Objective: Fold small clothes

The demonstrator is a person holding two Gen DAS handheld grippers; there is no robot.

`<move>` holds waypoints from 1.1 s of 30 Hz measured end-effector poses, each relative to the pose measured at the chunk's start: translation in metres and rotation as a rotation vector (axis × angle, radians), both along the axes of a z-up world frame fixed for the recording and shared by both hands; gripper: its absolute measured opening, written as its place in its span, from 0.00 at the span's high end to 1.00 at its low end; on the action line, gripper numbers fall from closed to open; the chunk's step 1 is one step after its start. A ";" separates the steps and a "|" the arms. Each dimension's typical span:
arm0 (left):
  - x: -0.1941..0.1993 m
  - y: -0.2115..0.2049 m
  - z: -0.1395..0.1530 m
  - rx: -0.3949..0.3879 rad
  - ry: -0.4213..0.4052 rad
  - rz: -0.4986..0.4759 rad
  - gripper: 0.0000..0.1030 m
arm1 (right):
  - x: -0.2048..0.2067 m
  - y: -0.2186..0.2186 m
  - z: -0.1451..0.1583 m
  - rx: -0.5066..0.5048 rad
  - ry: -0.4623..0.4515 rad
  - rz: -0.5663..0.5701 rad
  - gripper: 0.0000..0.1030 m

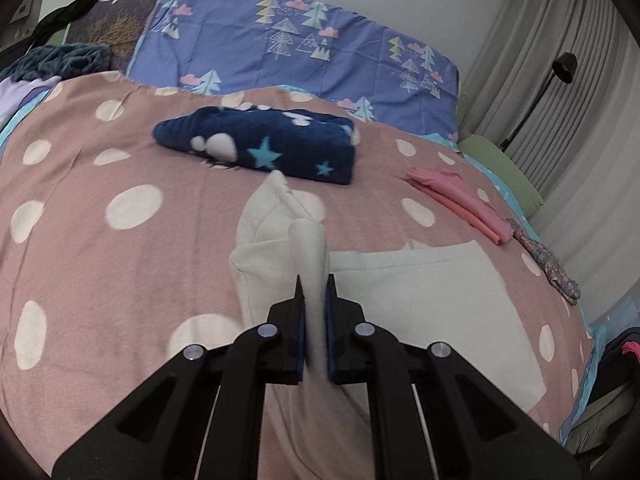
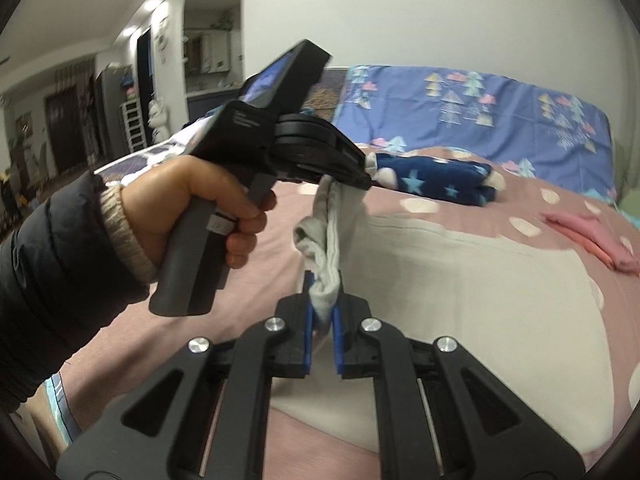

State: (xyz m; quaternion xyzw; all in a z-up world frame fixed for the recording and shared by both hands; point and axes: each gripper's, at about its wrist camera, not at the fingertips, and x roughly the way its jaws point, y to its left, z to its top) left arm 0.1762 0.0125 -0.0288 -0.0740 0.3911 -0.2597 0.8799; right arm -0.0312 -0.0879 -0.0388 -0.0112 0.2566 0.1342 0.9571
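Note:
A white garment (image 1: 276, 232) is bunched and lifted off the bed, with both grippers on it. My left gripper (image 1: 315, 284) is shut on a fold of it that runs forward between the blue pads. In the right wrist view my right gripper (image 2: 325, 284) is shut on another bunched part of the white garment (image 2: 328, 248). That part hangs up to the tip of the left gripper (image 2: 366, 182), which a hand (image 2: 180, 208) in a dark sleeve holds. More white cloth (image 2: 480, 288) lies flat on the bedspread to the right and looks joined to the held part.
The pink spotted bedspread (image 1: 100, 264) covers the bed. A folded navy star blanket (image 1: 260, 144) lies farther back, with a pink garment (image 1: 460, 200) and a patterned one (image 1: 548, 260) at the right. A blue tree-print quilt (image 1: 300, 40) lies against the wall, and curtains and a floor lamp (image 1: 560, 68) stand at the right.

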 end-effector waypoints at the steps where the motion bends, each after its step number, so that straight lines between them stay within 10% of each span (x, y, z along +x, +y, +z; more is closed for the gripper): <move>1: 0.000 -0.010 0.003 -0.003 -0.004 -0.009 0.93 | -0.002 -0.010 0.000 0.015 0.003 -0.016 0.93; 19: -0.014 -0.228 0.000 0.113 0.005 -0.211 0.94 | -0.043 -0.186 -0.023 0.274 0.037 -0.331 0.93; 33: -0.034 -0.303 -0.025 0.187 0.017 -0.305 0.94 | -0.065 -0.229 -0.044 0.358 0.061 -0.402 0.93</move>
